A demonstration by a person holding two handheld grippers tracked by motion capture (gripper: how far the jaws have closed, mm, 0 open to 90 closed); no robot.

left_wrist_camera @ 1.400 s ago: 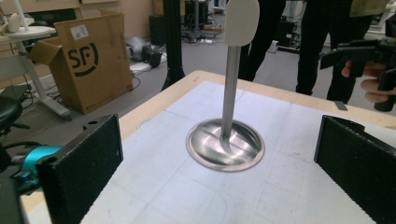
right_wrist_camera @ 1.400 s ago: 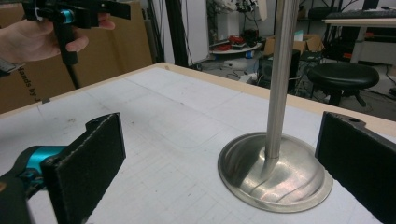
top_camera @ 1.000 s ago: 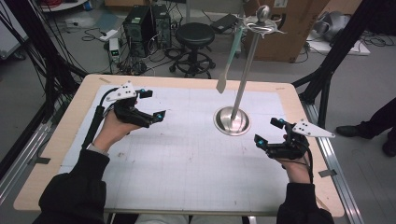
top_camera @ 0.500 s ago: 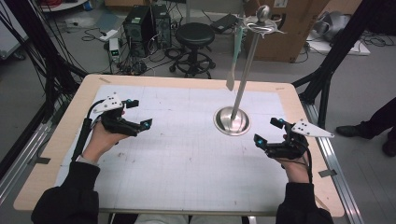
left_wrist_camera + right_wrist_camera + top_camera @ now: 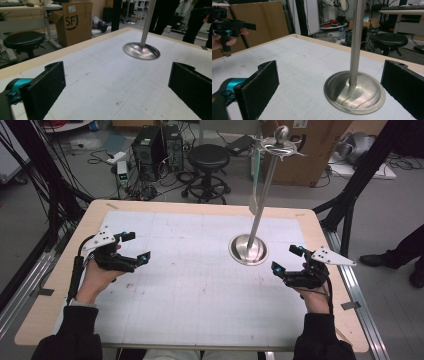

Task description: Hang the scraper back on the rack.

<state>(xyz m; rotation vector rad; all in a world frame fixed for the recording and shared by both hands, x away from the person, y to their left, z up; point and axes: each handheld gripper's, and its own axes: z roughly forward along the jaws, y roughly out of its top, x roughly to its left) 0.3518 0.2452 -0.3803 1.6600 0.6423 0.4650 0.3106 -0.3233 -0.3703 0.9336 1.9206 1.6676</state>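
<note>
A metal stand with a round steel base and a thin pole rises from the right half of the table; a pale strip hangs from its top arms. My left gripper is open over the table's left side, holding nothing. In the left gripper view the base lies ahead between the wide-apart jaws. My right gripper is open just right of the base, empty too. The right gripper view has the base close in front and the left gripper far off.
The table is a white gridded mat with a wooden border. Behind it stand a black stool, computer cases and a cardboard box. A person's shoe is on the floor at right.
My left gripper has slid left and a little nearer, away from the table's centre. The hanging strip has swung right, toward the pole. The right gripper has stayed put.
</note>
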